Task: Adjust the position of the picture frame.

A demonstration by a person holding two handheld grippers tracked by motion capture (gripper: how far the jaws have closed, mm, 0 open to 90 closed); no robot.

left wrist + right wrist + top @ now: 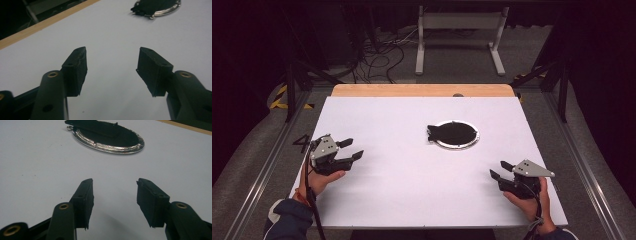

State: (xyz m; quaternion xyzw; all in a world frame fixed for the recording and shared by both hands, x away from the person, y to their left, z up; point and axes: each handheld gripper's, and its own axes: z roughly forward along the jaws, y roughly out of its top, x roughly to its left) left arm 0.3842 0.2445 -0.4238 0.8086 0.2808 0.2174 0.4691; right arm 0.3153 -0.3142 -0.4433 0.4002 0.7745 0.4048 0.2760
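Note:
A round black plate with a silver rim [454,134] [160,7] [110,138] lies a little right of the middle of the white table [412,170]. A flat black object [96,126] lies across the plate and sticks out past its left rim. My left gripper [351,149] [112,58] rests low at the table's left side, open, with nothing between its fingers. My right gripper [500,169] [114,188] sits at the front right, open too, its jaws pointing toward the plate from well short of it.
A wooden strip [422,90] runs along the table's far edge. Beyond it stand a white metal frame [459,35] and loose cables [377,57] on the floor. Metal rails [582,165] flank the table on both sides.

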